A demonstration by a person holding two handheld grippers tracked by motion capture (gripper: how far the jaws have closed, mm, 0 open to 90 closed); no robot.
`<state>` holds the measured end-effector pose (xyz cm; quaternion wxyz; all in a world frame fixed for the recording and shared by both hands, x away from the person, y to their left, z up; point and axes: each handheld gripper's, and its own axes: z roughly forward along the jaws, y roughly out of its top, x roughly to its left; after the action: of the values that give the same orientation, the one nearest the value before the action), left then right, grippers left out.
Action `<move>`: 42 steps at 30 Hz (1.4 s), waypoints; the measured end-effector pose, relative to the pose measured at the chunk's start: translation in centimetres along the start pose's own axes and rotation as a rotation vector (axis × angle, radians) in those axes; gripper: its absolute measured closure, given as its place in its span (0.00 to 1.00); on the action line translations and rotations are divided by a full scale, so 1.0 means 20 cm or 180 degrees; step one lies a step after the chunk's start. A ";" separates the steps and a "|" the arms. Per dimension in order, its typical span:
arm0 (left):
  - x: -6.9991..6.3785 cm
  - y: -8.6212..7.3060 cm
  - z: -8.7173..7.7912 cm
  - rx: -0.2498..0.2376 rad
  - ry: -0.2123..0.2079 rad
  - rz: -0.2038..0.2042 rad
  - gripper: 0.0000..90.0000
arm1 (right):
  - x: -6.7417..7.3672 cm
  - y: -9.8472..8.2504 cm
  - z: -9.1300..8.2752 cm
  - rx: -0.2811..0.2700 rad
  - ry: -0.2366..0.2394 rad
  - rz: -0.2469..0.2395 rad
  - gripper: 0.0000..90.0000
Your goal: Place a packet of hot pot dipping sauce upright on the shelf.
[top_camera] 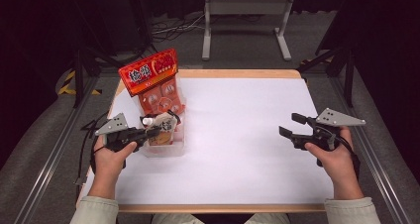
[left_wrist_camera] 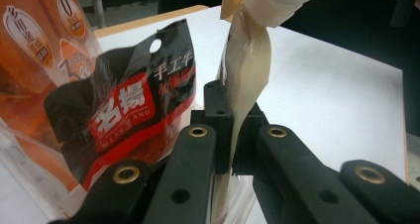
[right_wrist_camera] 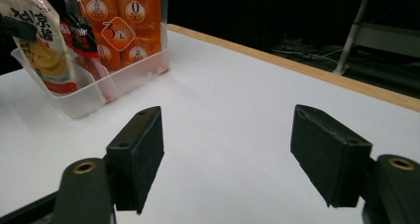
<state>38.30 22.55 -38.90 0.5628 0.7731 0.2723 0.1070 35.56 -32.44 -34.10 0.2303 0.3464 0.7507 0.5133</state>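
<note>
left gripper [top_camera: 148, 133]: jaws clamped on cream pouch [left_wrist_camera: 247, 70], long axis upright | right gripper [right_wrist_camera: 237, 154]: jaws released

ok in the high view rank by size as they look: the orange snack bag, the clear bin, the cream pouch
1. orange snack bag, though it stands tall
2. clear bin, close to it, partly hidden, so unsure
3. cream pouch, clearly smallest

Left gripper [top_camera: 148, 132] jaws clamped, right gripper [top_camera: 292, 126] jaws apart
</note>
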 end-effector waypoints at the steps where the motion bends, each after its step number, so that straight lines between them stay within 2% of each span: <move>1: 0.00 0.00 0.00 0.0003 0.0012 0.0014 0.98 | 0.00 0.00 0.00 0.0009 0.0003 0.0005 0.32; 2: 0.00 -0.01 0.01 0.0014 0.0004 -0.0020 0.98 | 0.00 0.00 0.00 0.0018 0.0007 0.0011 0.32; 4: 0.00 -0.01 0.01 0.0016 0.0025 0.0026 0.98 | 0.00 -0.01 0.01 0.0029 0.0007 0.0021 0.32; 5: 0.00 -0.01 0.01 0.0023 0.0019 -0.0005 0.97 | 0.00 -0.01 0.01 0.0037 0.0009 0.0015 0.32; 9: 0.01 -0.04 0.01 0.0104 0.0077 0.0016 0.96 | 0.00 -0.01 0.02 0.0043 0.0016 0.0015 0.32; 16: 0.02 -0.05 -0.01 0.0060 0.0058 -0.0057 0.94 | -0.01 -0.01 0.02 0.0040 0.0024 0.0014 0.32; 21: 0.01 -0.05 -0.05 0.0060 0.0137 -0.0083 0.88 | -0.01 -0.01 0.03 0.0035 0.0035 0.0008 0.32; 24: 0.01 -0.06 -0.07 0.0127 0.0247 -0.0025 0.88 | -0.01 -0.01 0.03 0.0039 0.0044 0.0012 0.32; 29: 0.02 -0.07 -0.08 0.0094 0.0284 -0.0059 0.83 | -0.01 -0.01 0.03 0.0032 0.0046 0.0021 0.32; 34: 0.00 -0.07 -0.09 0.0106 0.0368 -0.0137 0.61 | -0.01 -0.01 0.04 0.0025 0.0052 0.0003 0.31; 38: -0.01 -0.07 -0.12 0.0108 0.0439 -0.0122 0.46 | -0.01 -0.01 0.03 0.0007 0.0047 -0.0001 0.30; 39: -0.01 -0.07 -0.13 0.0107 0.0427 -0.0125 0.44 | -0.01 -0.01 0.03 0.0000 0.0051 -0.0008 0.30; 42: -0.02 -0.06 -0.17 0.0057 0.0504 -0.0103 0.39 | -0.02 -0.01 0.03 -0.0016 0.0053 -0.0030 0.29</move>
<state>35.94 25.29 -38.78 0.5342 0.7627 0.3293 0.1563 36.10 -32.39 -34.47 0.2273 0.3380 0.7529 0.5169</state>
